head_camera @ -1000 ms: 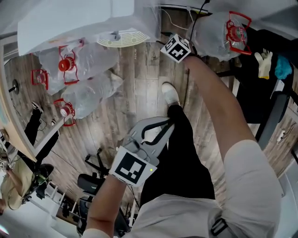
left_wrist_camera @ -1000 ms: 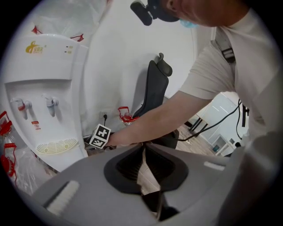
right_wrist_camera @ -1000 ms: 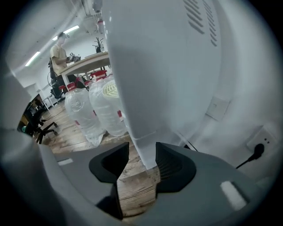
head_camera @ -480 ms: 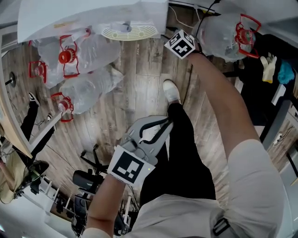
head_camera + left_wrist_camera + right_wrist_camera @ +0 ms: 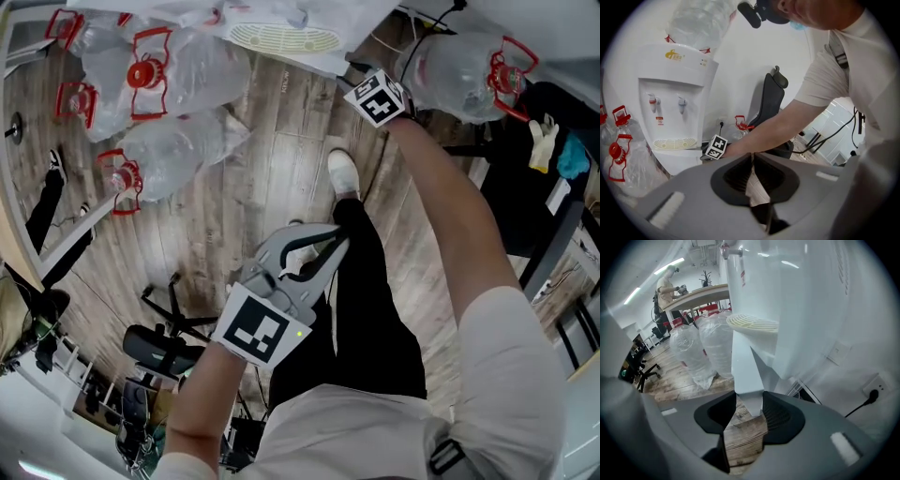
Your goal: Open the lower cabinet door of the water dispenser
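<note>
Now our right gripper (image 5: 748, 409) pinches the free edge of the cabinet door (image 5: 746, 369) below the tray (image 5: 754, 323) of the water dispenser (image 5: 801, 301), a light, stiff, slick panel by our judgement, while our left gripper (image 5: 751, 165) hangs closed, empty.

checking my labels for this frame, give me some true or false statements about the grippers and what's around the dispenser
1. The right gripper is clamped on the edge of the white cabinet door. True.
2. The left gripper holds a water bottle. False: its jaws are together with nothing between them.
3. Clear water bottles with red handles lie on the floor. True.
4. The floor is grey carpet. False: it is wood planking.
5. The water dispenser has no bottle on top. False: an upturned bottle sits on it.
</note>
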A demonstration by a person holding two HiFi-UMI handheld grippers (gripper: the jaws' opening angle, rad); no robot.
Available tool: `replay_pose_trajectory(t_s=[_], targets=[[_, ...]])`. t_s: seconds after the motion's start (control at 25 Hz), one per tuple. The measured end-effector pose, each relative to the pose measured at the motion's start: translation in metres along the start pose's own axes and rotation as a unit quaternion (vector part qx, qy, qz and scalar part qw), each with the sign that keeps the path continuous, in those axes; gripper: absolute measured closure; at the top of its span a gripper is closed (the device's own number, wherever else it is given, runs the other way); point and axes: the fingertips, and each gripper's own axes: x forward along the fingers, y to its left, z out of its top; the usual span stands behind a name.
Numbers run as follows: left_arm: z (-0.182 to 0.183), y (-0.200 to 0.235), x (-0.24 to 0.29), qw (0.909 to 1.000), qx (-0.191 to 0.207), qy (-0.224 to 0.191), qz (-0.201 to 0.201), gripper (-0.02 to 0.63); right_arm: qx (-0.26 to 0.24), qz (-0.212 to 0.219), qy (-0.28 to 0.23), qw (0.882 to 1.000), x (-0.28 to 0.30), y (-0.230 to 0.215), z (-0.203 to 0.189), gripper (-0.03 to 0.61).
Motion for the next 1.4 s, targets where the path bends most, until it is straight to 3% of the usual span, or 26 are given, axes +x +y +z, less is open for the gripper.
replay_pose_trajectory(t_s=[0.56, 1.4], targets=[[-0.038, -0.011, -0.064, 0.9975, -0.028, -0.041, 0.051, 0.555, 0.004, 0.014, 0.025, 1.000, 0.000, 0.086, -0.013, 0.419], [-0.100, -0.013, -0.152, 0.9829, -0.080, -0.101, 0.132, 0.555, -0.024, 0.071, 0.026, 0.997, 0.044, 0.234, 0.026, 0.468]])
